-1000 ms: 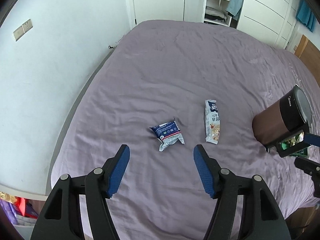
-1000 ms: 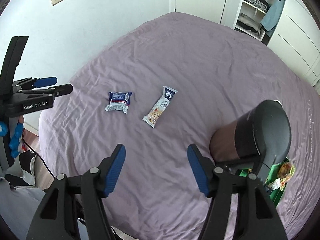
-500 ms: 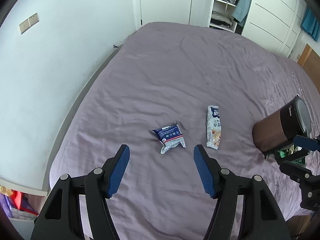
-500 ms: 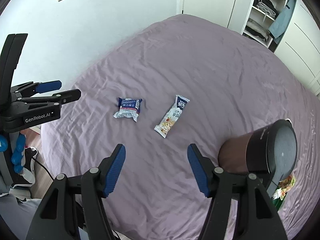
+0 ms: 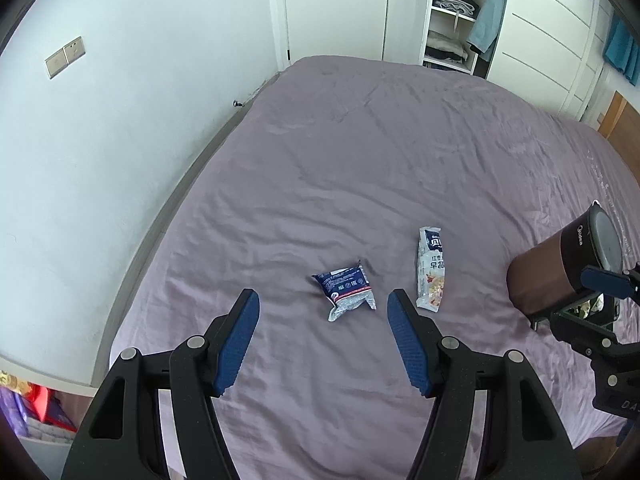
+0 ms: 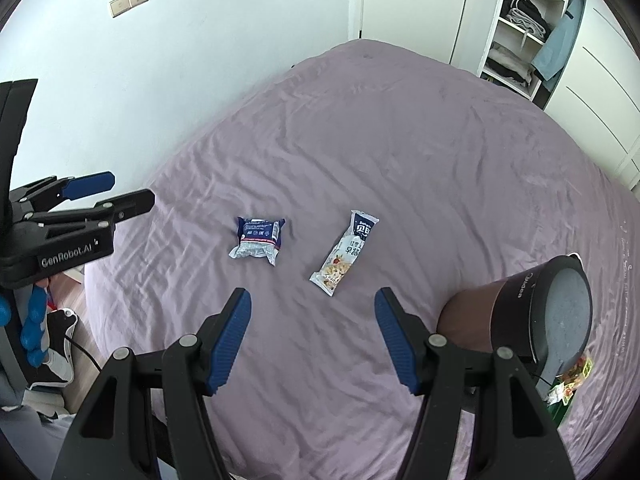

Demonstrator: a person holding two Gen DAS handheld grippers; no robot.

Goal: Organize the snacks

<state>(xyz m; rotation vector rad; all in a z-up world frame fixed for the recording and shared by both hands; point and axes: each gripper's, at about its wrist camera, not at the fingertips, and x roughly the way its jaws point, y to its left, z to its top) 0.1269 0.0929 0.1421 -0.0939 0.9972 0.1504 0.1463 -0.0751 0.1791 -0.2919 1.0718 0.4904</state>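
Now, jaws of left gripper (image 5: 323, 334): spread wide, nothing between them, raised above the bed (image 5: 360, 152).
Jaws of right gripper (image 6: 313, 334): likewise spread, empty, hovering.
Blue snack packet (image 5: 347, 290): flat on the bed, just ahead of the left jaws and almost centred in their gap; likely the left gripper's pick.
Long snack bar (image 6: 345, 253): ahead of the right jaws, long axis running away, tilted rightward.
Brown canister (image 6: 528, 312): on its side, off to the right.
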